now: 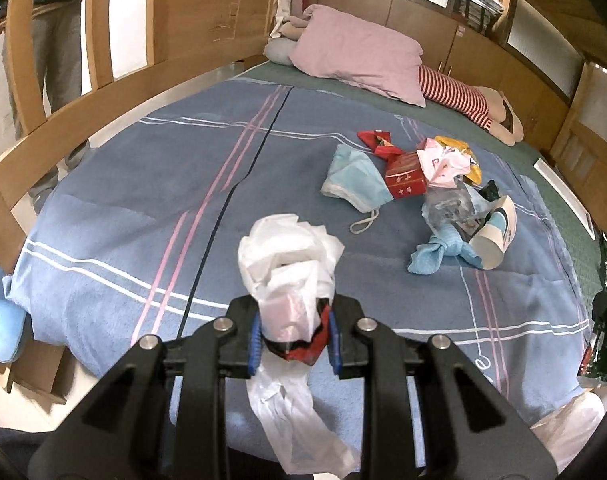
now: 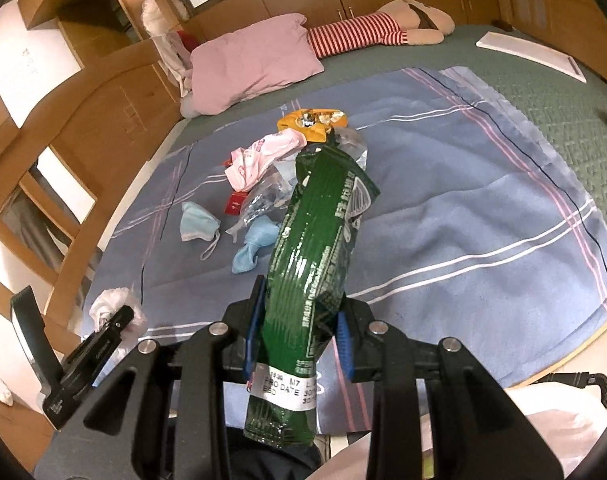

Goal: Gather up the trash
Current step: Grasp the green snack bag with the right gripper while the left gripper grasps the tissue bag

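Between left gripper (image 1: 293, 340) jaws — crumpled white tissue wad (image 1: 289, 258) with red-and-black wrapper scrap, clamped. Between right gripper (image 2: 299, 340) jaws — green snack packet (image 2: 315, 248), clamped, sticking out past fingertips. Both lifted clear of blue blanket (image 1: 143, 216). Two pieces collected so far. Well ahead of jaws, heap left lying: blue face mask (image 1: 353, 184), red carton (image 1: 405, 178), pink wrapper (image 1: 443, 164), yellow packet (image 2: 313, 122), clear plastic, paper cup (image 1: 493, 240), blue knotted cloth (image 1: 431, 254). No bin visible — drop-off pending, most of job ahead.
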`<act>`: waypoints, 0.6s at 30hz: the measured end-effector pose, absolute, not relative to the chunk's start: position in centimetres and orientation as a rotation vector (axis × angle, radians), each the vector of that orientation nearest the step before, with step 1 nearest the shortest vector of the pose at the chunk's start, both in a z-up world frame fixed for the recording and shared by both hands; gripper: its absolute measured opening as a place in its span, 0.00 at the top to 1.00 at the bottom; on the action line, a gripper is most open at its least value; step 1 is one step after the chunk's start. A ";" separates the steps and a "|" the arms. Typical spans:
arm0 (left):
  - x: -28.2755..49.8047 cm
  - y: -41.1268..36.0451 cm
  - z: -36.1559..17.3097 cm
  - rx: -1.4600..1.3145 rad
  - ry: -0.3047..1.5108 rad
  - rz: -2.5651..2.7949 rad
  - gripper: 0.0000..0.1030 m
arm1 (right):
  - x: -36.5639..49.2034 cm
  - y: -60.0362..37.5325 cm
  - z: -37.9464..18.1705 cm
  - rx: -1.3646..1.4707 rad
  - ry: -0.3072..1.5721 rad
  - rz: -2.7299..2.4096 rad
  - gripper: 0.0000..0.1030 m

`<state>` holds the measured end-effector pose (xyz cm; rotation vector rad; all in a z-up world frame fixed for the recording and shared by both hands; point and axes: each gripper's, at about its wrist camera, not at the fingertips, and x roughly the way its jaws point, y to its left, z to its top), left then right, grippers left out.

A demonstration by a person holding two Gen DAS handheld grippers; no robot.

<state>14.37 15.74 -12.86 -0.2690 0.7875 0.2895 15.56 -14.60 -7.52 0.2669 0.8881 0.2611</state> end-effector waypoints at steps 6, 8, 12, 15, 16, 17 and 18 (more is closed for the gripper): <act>14.3 15.4 -12.7 -0.255 0.778 0.281 0.76 | 15.7 -14.4 -8.0 0.277 0.903 0.264 0.69; 14.5 15.3 -12.7 -0.253 0.781 0.277 0.76 | 15.8 -14.3 -8.0 0.259 0.895 0.267 0.69; 14.6 15.3 -12.7 -0.250 0.780 0.268 0.76 | 15.5 -15.2 -7.0 0.300 0.872 0.284 0.69; 14.2 15.3 -12.5 -0.248 0.765 0.257 0.77 | 13.5 -16.9 -4.6 0.281 0.811 0.292 0.69; 14.1 15.3 -12.4 -0.251 0.760 0.251 0.77 | 12.3 -17.8 -3.6 0.277 0.793 0.297 0.69; 14.1 15.2 -12.3 -0.255 0.755 0.246 0.77 | 11.6 -18.5 -3.1 0.274 0.783 0.300 0.69; 14.0 15.2 -12.3 -0.260 0.751 0.239 0.77 | 10.8 -19.2 -2.7 0.266 0.771 0.301 0.69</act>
